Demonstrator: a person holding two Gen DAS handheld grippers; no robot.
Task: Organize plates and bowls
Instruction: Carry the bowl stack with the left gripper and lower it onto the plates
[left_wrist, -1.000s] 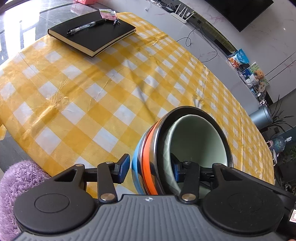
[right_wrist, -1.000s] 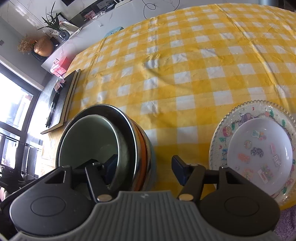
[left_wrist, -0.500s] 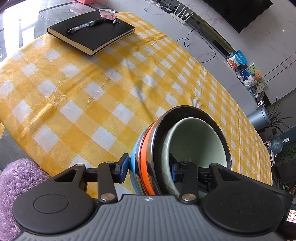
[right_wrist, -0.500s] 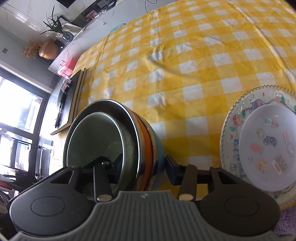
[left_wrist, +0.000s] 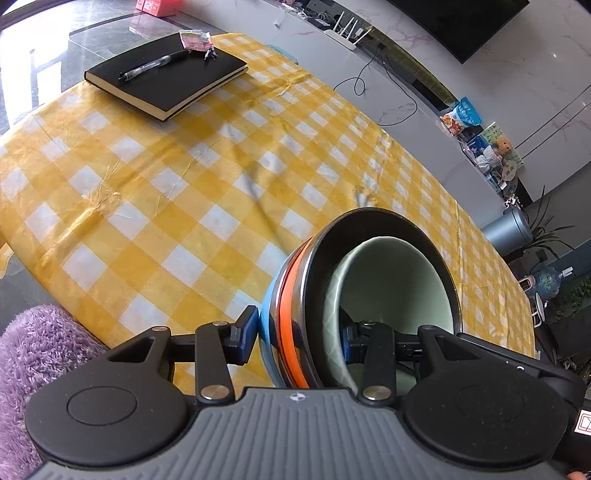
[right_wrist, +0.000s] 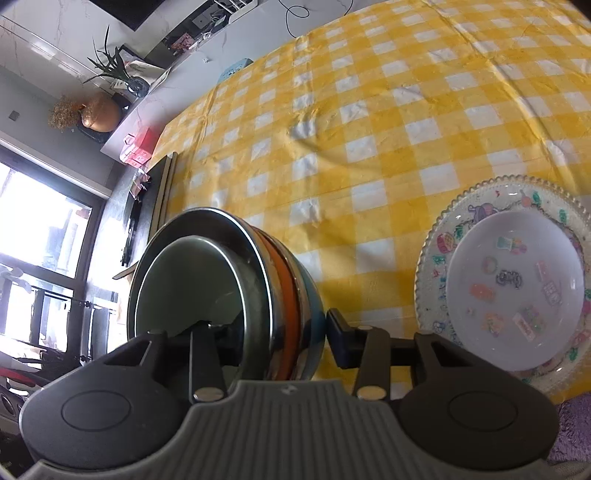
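A nested bowl stack (left_wrist: 391, 280) has a blue outer bowl, an orange one, a steel one and a pale green inner one. It hangs tilted over the yellow checked tablecloth (left_wrist: 184, 184). My left gripper (left_wrist: 295, 332) is shut on its wall, one pad outside on the blue bowl and one inside. From the other side, my right gripper (right_wrist: 277, 330) straddles the same bowl stack (right_wrist: 199, 280). Its jaws are closing, and the outer pad touches the blue wall. To the right lies a patterned plate (right_wrist: 436, 258) with a white sticker-dotted dish (right_wrist: 517, 280) on it.
A black notebook (left_wrist: 166, 79) with a pen (left_wrist: 155, 66) on it lies at the table's far corner. A purple fluffy cushion (left_wrist: 33, 350) sits by the near table edge. Beyond the table are a white counter with cables and some plants.
The right gripper's jaws have narrowed from wide apart until the outer pad meets the blue bowl. The stack has tipped slightly and risen a little off the cloth.
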